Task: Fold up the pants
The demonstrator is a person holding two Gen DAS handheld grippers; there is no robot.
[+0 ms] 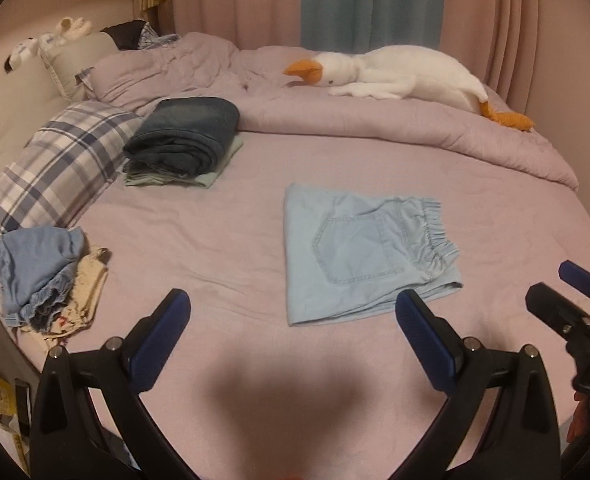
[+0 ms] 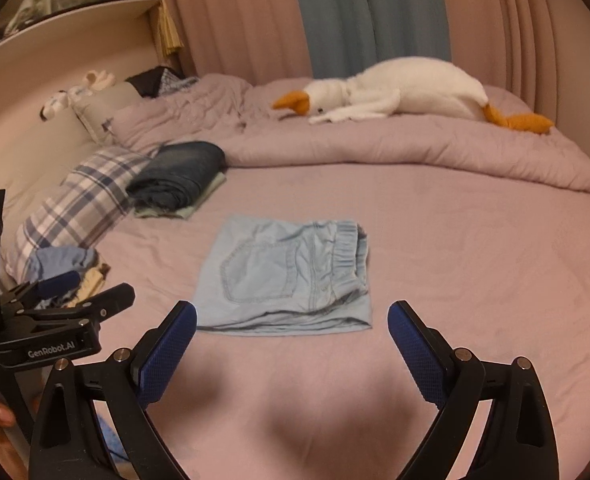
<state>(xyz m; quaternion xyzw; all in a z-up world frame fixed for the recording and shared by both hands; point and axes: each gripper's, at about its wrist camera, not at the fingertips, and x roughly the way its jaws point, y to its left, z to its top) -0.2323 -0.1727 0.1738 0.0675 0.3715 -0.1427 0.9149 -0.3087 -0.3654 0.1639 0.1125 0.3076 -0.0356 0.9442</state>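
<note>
Light blue pants (image 1: 359,256) lie folded into a flat rectangle on the pink bed sheet (image 1: 215,240), back pocket up, elastic waistband to the right. They also show in the right wrist view (image 2: 287,280). My left gripper (image 1: 293,304) is open and empty, just in front of the pants' near edge. My right gripper (image 2: 291,316) is open and empty, its fingertips either side of the near edge, above the sheet. Each gripper shows at the edge of the other's view, the right one (image 1: 567,292) and the left one (image 2: 83,288).
A stack of folded dark jeans on pale green cloth (image 1: 183,140) sits at the back left beside a plaid pillow (image 1: 51,172). A heap of unfolded clothes (image 1: 43,276) lies at the left edge. A plush goose (image 1: 399,76) rests on the bunched duvet (image 1: 375,120).
</note>
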